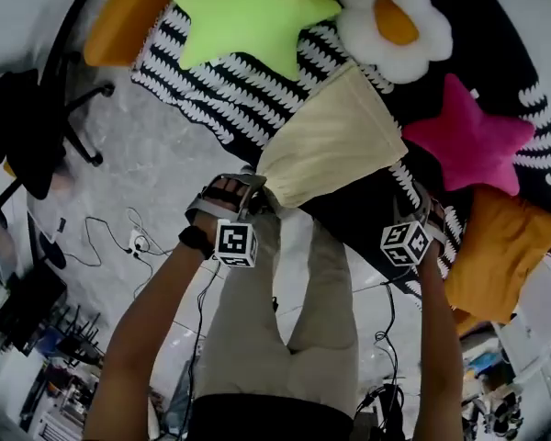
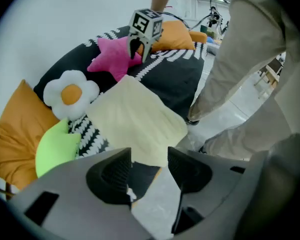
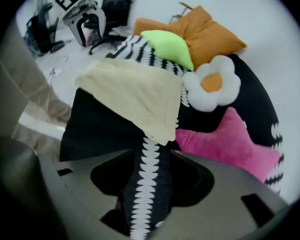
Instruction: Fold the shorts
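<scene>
The left tool (image 2: 149,171) has its jaws partly apart and grips nothing. Through the gap show the grey floor (image 2: 155,204) and a dark corner of the blanket (image 2: 140,176). In the head view the left tool (image 1: 251,186) sits at centre-left, its tips just beside the near corner of the shorts (image 1: 335,141).

The right tool (image 3: 150,184) is likewise parted and holds nothing (the blanket's white toothed trim runs down through the gap, lying beyond the jaws rather than pinched). In the head view the right tool (image 1: 419,211) is at lower right over the blanket's edge, apart from the shorts.

The shorts are pale yellow and folded to a flat, roughly four-sided shape. They lie on the black-and-white blanket in the middle of the frame. A green star pillow (image 1: 248,12) is at upper left of them, a flower pillow (image 1: 395,21) above and a pink star pillow (image 1: 468,141) to the right. Orange cushions (image 1: 500,246) sit at the top left and lower right. The person's beige trousers (image 1: 285,338) fill the bottom centre.
</scene>
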